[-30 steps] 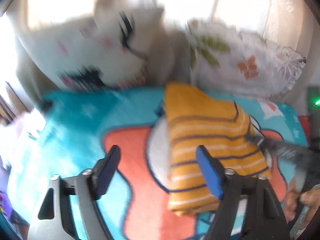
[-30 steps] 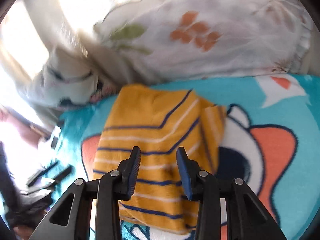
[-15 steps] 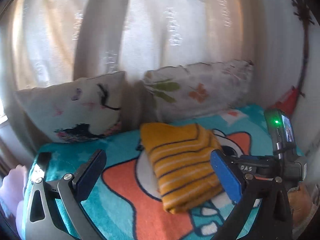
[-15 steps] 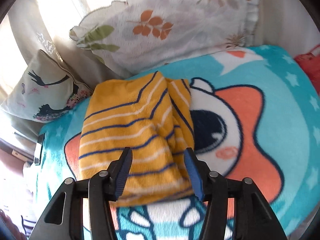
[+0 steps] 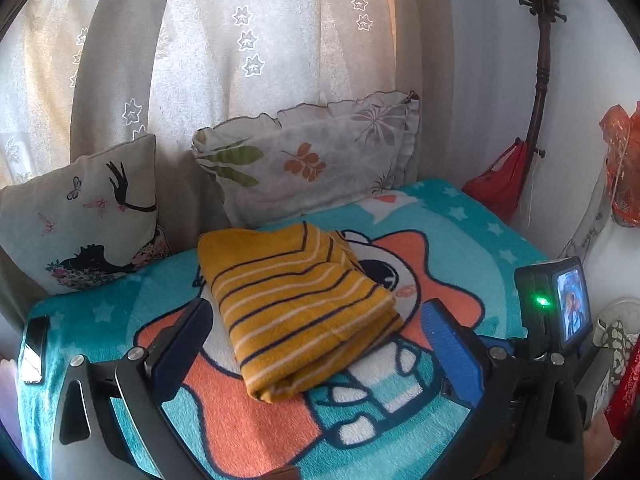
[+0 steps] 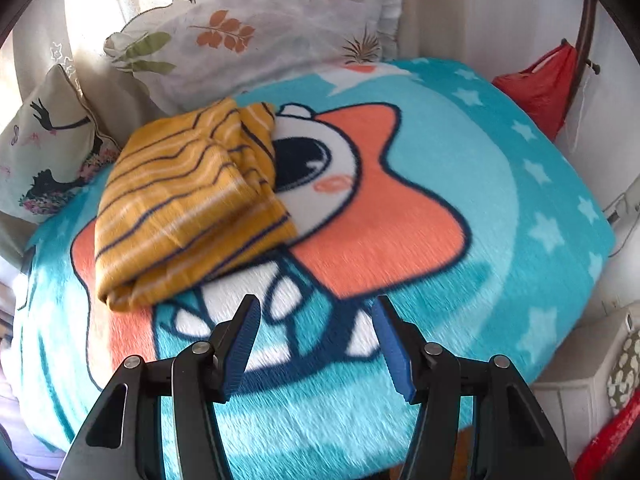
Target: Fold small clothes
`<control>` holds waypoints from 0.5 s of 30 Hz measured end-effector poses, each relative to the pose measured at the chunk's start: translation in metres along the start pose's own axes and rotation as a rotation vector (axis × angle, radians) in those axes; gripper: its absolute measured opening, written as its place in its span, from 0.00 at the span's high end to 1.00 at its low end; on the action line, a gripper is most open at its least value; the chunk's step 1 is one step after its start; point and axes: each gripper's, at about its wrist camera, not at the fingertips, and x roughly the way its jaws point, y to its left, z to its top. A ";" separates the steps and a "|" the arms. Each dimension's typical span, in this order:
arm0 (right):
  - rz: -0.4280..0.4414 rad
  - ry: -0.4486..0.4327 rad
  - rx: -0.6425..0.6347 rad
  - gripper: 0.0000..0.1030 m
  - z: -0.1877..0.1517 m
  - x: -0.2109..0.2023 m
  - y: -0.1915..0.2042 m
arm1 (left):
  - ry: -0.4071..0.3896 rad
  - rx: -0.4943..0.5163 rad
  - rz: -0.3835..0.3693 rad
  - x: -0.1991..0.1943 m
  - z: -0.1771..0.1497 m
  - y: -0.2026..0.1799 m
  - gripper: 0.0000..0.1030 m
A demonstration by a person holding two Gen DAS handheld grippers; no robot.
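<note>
One folded mustard-yellow garment with navy and white stripes (image 5: 296,304) lies flat on the turquoise fleece blanket with an orange cartoon star (image 5: 460,240) that covers the bed. It sits toward the bed's back left part, its far edge just short of the two pillows. Its folded near end is thick and rounded, with several layers showing along the right side in the right wrist view (image 6: 188,204).

The left gripper (image 5: 316,344) stands with its jaws as wide as they go, one on either side of the garment's near end, neither blue pad touching it, holding nothing. The right gripper (image 6: 316,344) has its jaws opening, roughly two-thirds apart, with only bare blanket between them; the garment lies up and to the left of it, apart from it.

Open blanket runs to the right of the garment out to the rounded right edge, and across the whole near strip. The back is closed off by one white leaf-print pillow with a frilled edge (image 5: 316,160) and one beige cushion with a black silhouette figure (image 5: 80,216), side by side against pale curtains (image 5: 248,40). One red bag (image 5: 500,184) hangs from one dark wooden coat stand (image 5: 540,60) past the far right corner. One dark phone (image 5: 34,348) lies at the left edge.
</note>
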 end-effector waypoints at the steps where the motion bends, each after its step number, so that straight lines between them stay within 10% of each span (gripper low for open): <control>1: 0.004 -0.002 -0.008 0.39 0.000 -0.002 -0.001 | 0.009 -0.008 0.009 0.000 -0.001 -0.002 0.00; 15: 0.174 -0.037 -0.307 0.32 0.039 -0.004 0.039 | 0.193 -0.176 0.417 -0.004 -0.029 -0.005 0.00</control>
